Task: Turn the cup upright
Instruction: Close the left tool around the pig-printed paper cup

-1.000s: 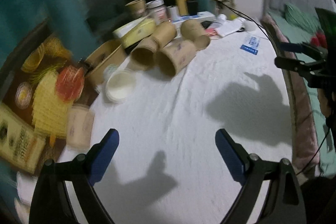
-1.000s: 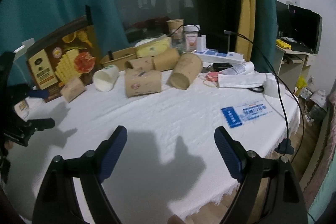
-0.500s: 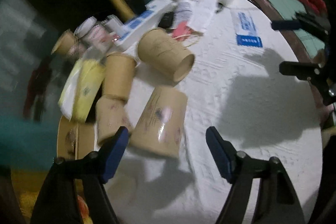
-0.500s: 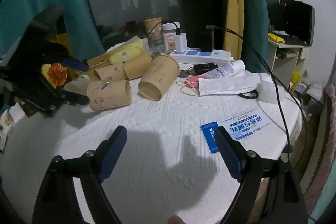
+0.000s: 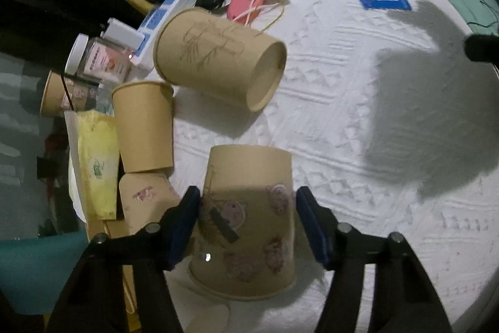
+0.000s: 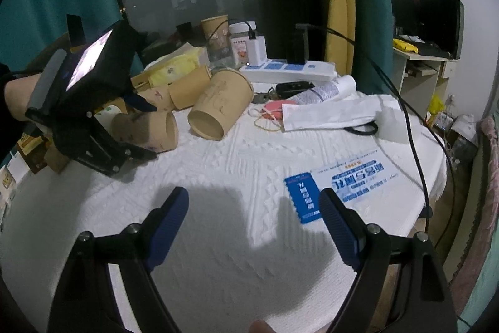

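On the white, relief-patterned tablecloth (image 5: 358, 102), a kraft-paper cup (image 5: 249, 227) printed with pink animal figures is lying on its side, its rolled rim toward the left wrist camera and its flat base pointing away. The left gripper (image 5: 248, 220) is bracketing this cup's tapered wall; its ribbed blue jaws have just been closing, and both pads are now pressing against the paper, so it is gripping the cup. Beyond it, a wider cup with a line-drawn plant (image 5: 218, 58) is lying tilted, its round mouth facing outward, beside a plain narrower cup (image 5: 143, 127). The right gripper (image 6: 254, 227) is hovering spread wide over bare cloth, holding nothing, near a blue serrated-edge card (image 6: 304, 198).
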